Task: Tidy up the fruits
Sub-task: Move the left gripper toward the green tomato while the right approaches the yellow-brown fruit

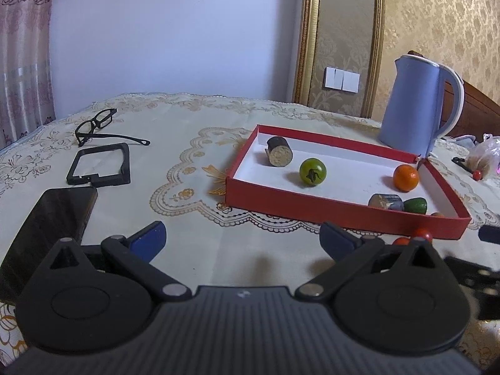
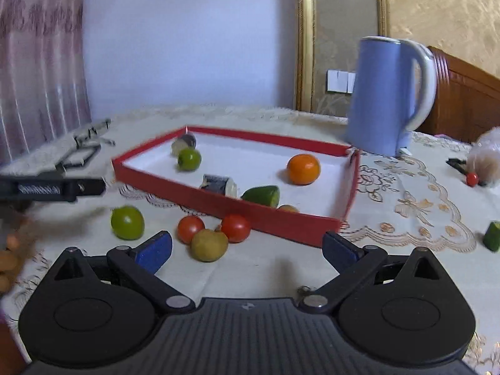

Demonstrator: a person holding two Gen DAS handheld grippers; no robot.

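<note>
Blue rubbery pads tip both claws, and both stand spread wide with nothing between them. The left claw (image 1: 242, 237) hovers low over the lace-patterned cloth of the bench (image 1: 187, 162), touching nothing. The right claw (image 2: 247, 248) is likewise agape; a dull yellow-green fruit (image 2: 209, 245) lies just ahead of it, lower centre of the right view, flanked by two glossy red tomatoes (image 2: 190, 228) (image 2: 236, 227) that seem to touch it, and a smooth green round fruit (image 2: 127, 222) sits apart to their left.

Beyond them, mid-frame, is the shallow red cardboard tray (image 2: 218, 201) with a white floor. Inside it: an orange (image 2: 303, 169) toward the right, a small green ball (image 2: 189, 159) near the far left corner beside a dark cut cylinder (image 2: 184, 143), another dark cylindrical piece (image 2: 218, 184) and a green cut wedge (image 2: 262, 195) against the near wall.

A pale blue plastic kettle (image 2: 384, 93) stands upright behind the tray's right corner. In the left view's left side lie black spectacles (image 1: 100, 125), a black square frame (image 1: 100, 165) and a dark glossy phone (image 1: 47, 228).
</note>
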